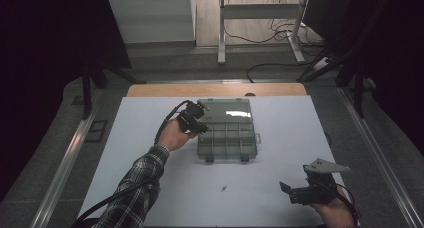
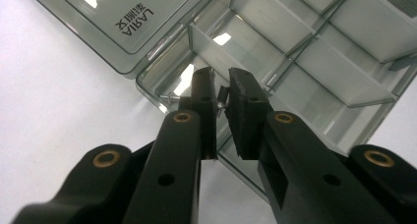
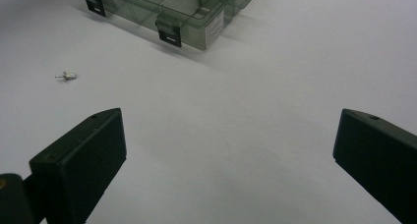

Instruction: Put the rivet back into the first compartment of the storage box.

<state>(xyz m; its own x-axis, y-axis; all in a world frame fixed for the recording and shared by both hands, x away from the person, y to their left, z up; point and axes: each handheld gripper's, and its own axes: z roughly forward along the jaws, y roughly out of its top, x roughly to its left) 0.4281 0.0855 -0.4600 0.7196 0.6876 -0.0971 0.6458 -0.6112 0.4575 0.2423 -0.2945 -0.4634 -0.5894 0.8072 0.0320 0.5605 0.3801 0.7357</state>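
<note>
A clear grey compartment box [image 1: 227,140] lies open on the white table sheet, its lid [image 1: 227,109] folded back flat behind it. My left gripper [image 1: 197,119] hovers over the box's left rear corner. In the left gripper view its jaws [image 2: 222,79] are almost together, pinching a small metal pin [image 2: 222,97] above a corner compartment [image 2: 216,42]. A second small metal pin [image 1: 223,188] lies loose on the sheet in front of the box, at the left [image 3: 66,76] in the right gripper view. My right gripper [image 1: 292,190] rests near the front right, its jaws [image 3: 231,140] wide open with nothing between them.
Two dark latches [image 3: 169,35] stick out from the box's near wall. The white sheet [image 1: 150,138] covers most of the table, with a wooden strip [image 1: 150,90] at the far edge. A plaid sleeve [image 1: 137,188] crosses the lower left.
</note>
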